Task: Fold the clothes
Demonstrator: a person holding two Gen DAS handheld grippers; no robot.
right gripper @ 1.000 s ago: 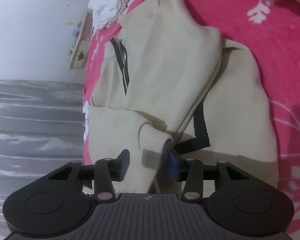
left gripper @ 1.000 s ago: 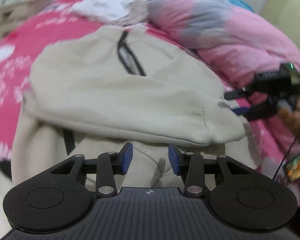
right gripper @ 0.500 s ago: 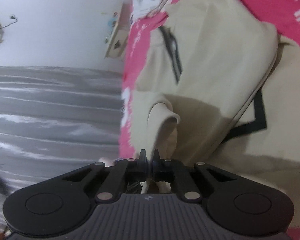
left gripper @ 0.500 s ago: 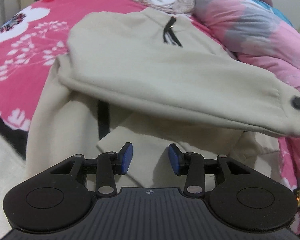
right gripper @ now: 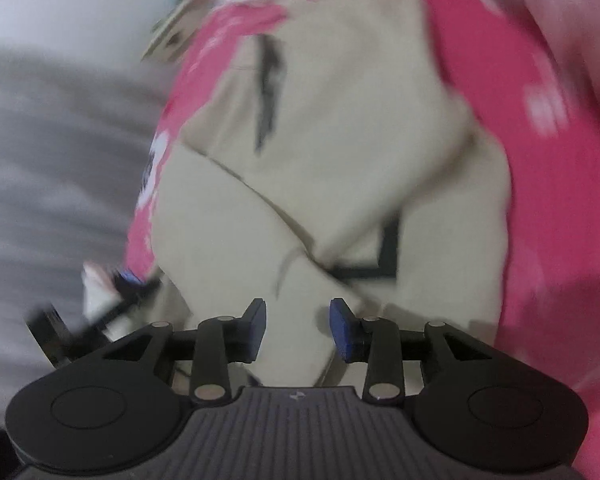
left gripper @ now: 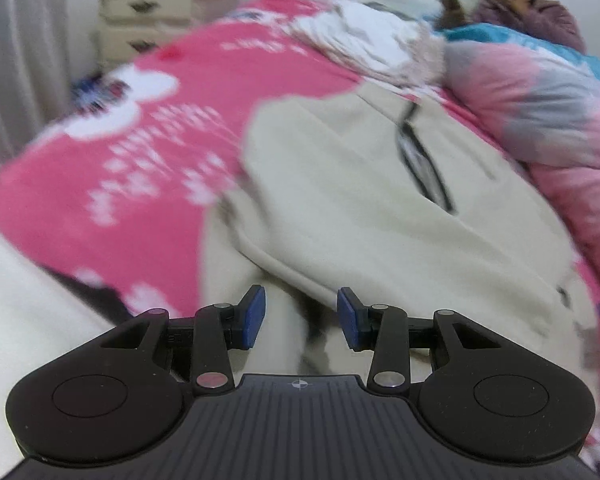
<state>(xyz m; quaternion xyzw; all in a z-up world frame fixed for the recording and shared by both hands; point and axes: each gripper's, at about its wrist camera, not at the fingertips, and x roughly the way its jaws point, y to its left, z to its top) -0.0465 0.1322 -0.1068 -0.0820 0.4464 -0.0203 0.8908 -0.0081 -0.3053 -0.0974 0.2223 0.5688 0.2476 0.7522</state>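
Left gripper (left gripper: 301,316): blue pads apart, nothing between them, poised low over the near edge of the garment.

Right gripper (right gripper: 298,330): pads likewise apart and empty, cloth lying below and just beyond them; view blurred.

Sweatshirt (left gripper: 380,208): cream, thick knit with black trim lines, spread on the pink blanket (left gripper: 120,160). One sleeve lies across the body, so it is partly folded; a ribbed cuff sits at the right edge in the left wrist view. Judged soft, limp and moderately heavy for clothing; it will sag and drag rather than hold shape, not fragile, not slippery. Best hold is judged to be a doubled edge, the hem, cuff or fold line, where the pads can bite thick layers.

Surroundings: rumpled quilt (left gripper: 540,112) touching the far side, white clothes (left gripper: 372,44) heaped beyond, dresser (left gripper: 160,12), a seated person (left gripper: 532,12).
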